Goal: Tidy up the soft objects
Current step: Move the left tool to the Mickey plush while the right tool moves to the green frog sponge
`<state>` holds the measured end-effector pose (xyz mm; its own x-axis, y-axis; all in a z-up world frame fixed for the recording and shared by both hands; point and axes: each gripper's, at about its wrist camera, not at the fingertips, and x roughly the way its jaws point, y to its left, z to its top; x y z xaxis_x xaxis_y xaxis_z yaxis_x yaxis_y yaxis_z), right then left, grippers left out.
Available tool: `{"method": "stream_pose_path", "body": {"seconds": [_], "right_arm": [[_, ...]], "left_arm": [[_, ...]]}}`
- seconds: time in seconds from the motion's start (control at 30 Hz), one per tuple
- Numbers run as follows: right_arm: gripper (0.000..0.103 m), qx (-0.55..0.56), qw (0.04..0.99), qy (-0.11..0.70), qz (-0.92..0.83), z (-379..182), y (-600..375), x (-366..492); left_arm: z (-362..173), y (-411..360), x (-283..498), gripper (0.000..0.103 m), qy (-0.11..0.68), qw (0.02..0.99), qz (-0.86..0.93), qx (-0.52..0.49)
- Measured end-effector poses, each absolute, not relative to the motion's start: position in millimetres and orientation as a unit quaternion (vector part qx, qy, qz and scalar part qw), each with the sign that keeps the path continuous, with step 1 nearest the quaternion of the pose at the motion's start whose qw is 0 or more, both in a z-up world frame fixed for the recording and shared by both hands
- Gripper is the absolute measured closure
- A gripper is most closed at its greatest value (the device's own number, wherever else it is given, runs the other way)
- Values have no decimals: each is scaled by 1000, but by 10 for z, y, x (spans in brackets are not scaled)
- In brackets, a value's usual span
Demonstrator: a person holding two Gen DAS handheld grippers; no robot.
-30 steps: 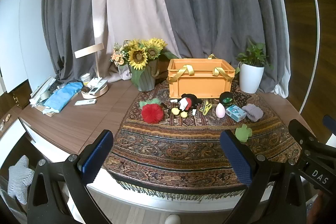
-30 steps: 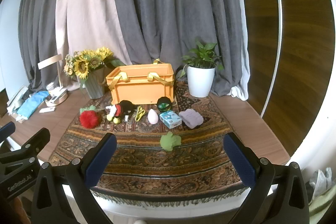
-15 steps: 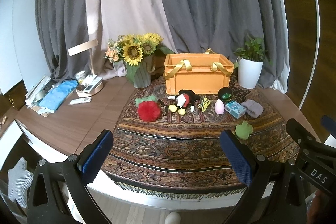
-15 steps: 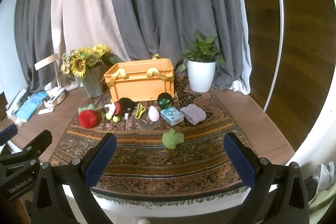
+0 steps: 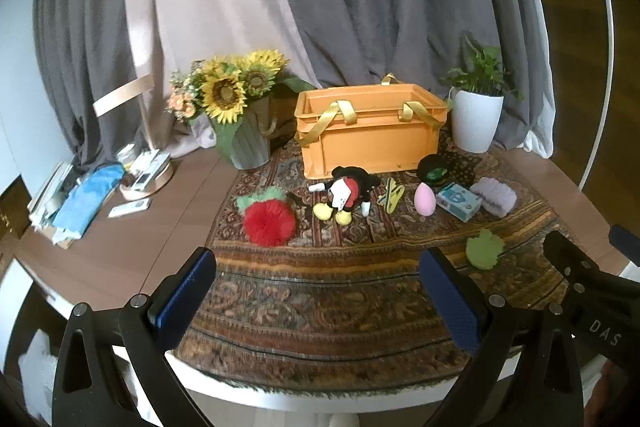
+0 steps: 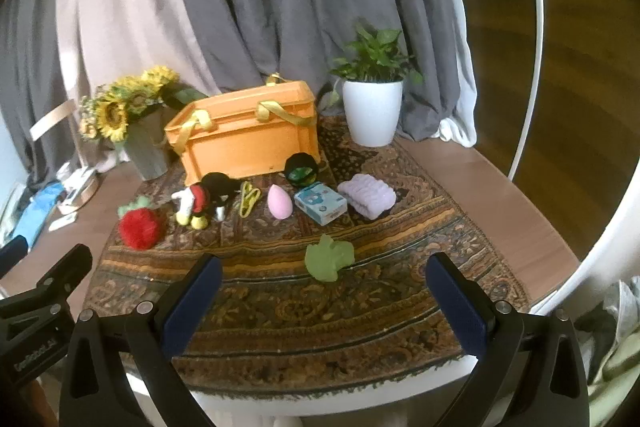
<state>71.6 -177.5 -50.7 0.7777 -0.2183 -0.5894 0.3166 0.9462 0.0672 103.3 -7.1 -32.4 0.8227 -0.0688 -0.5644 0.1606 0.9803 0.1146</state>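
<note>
An orange crate (image 5: 370, 131) (image 6: 246, 135) with yellow straps stands at the back of a patterned rug (image 5: 320, 307). In front of it lie a red fluffy strawberry (image 5: 269, 221) (image 6: 140, 227), a black mouse plush (image 5: 346, 189) (image 6: 206, 197), a pink egg sponge (image 5: 423, 199) (image 6: 279, 201), a blue tissue pack (image 5: 458, 201) (image 6: 320, 203), a lilac folded cloth (image 5: 494, 195) (image 6: 367, 195) and a green soft toy (image 5: 484, 249) (image 6: 329, 257). My left gripper (image 5: 318, 291) and right gripper (image 6: 320, 293) are open and empty, over the rug's near edge.
A sunflower vase (image 5: 240, 115) stands left of the crate and a white potted plant (image 5: 476, 119) right of it. A dark round tin (image 6: 301, 167) and yellow clips (image 6: 248, 199) lie by the crate. Blue cloth and small items (image 5: 88, 195) lie at far left.
Both grippers have moved forward toward the table, so the objects look larger. Both stay open. The objects have not moved.
</note>
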Motion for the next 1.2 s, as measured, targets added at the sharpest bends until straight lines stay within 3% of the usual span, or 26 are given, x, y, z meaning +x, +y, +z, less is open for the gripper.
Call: {"method": "stream_pose_path", "body": {"seconds": [0.43, 0.87, 1.2], "right_arm": [[1, 144, 904, 334, -227, -1019, -1844, 1341], [2, 140, 879, 326, -319, -1398, -1763, 1834], [8, 155, 848, 348, -369, -1658, -1843, 2058]], "left_arm": [[-705, -151, 1935, 0, 301, 940, -112, 112], [-1210, -285, 2788, 0, 325, 926, -146, 127], [-1513, -438, 3170, 11, 343, 911, -181, 141]]}}
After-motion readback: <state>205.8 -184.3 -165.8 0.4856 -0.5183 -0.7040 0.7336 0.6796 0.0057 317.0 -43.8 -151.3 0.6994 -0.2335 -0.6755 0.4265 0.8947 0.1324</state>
